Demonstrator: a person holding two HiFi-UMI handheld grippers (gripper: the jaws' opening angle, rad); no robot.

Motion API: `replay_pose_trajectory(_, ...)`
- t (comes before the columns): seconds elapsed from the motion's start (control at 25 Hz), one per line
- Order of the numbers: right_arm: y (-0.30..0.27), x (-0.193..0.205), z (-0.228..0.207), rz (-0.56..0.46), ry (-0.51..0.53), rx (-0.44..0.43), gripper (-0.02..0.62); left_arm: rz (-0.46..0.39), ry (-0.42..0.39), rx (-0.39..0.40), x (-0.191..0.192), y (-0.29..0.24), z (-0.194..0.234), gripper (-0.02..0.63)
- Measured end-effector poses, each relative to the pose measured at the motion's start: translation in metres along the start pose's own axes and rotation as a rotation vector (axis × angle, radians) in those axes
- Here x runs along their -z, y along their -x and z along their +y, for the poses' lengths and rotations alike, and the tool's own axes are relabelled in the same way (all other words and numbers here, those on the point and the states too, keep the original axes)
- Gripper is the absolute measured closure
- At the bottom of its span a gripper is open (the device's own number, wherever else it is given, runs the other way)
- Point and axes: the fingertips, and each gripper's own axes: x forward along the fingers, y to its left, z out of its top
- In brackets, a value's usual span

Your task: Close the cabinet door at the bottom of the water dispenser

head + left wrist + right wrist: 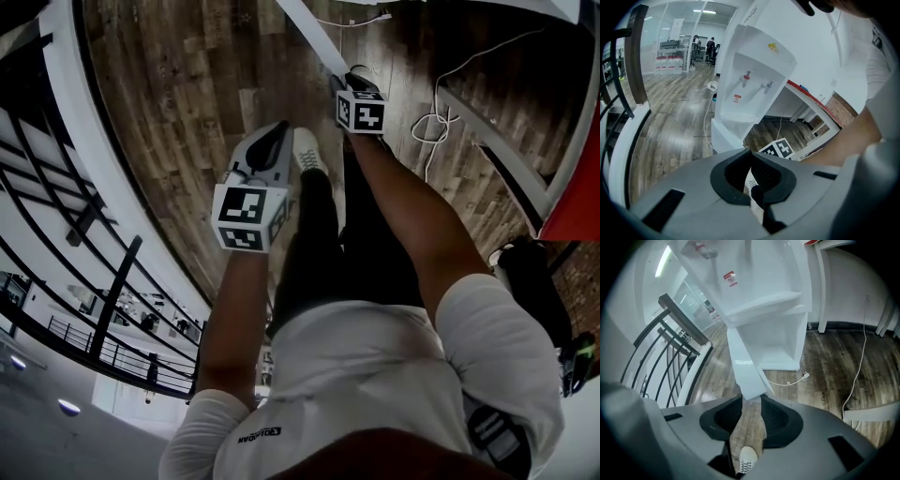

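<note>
The white water dispenser [750, 79] stands on the wood floor, and its bottom cabinet [783, 338] is open and looks empty. The white cabinet door [747, 371] swings out toward me, edge-on; in the head view it is a white strip [314, 33]. My right gripper [751, 416] is open, and the door's free edge sits right at its fingertips, in line with the gap. It points steeply down [345, 82]. My left gripper [752, 180] hangs back and lower [274, 136], away from the door. Its jaws stand a narrow gap apart with nothing between them.
A white cable [855, 376] and plug [804, 376] lie on the floor right of the dispenser. A curved railing [670, 348] runs along the left. White table legs [820, 287] stand behind the cabinet. The person's white shoe [307, 150] is below the grippers.
</note>
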Motion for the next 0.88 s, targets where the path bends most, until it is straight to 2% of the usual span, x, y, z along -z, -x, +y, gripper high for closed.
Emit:
replay_pose_trajectory(0.28, 0.004, -0.015, -0.029, -0.016, 0.065, 0.039, 0.472, 0.013, -0.014, 0.013, -0.003, -0.010, -0.004, 0.606)
replay_pose_trajectory(0.6, 0.007, -0.033, -0.053, -0.022, 0.146, 0.043, 0.472, 0.024, -0.052, 0.045, -0.009, -0.019, -0.020, 0.607)
replay_pose_trajectory(0.88, 0.009, -0.056, -0.080, -0.045, 0.187, 0.072, 0.471, 0.024, -0.047, 0.045, -0.013, -0.028, -0.024, 0.607)
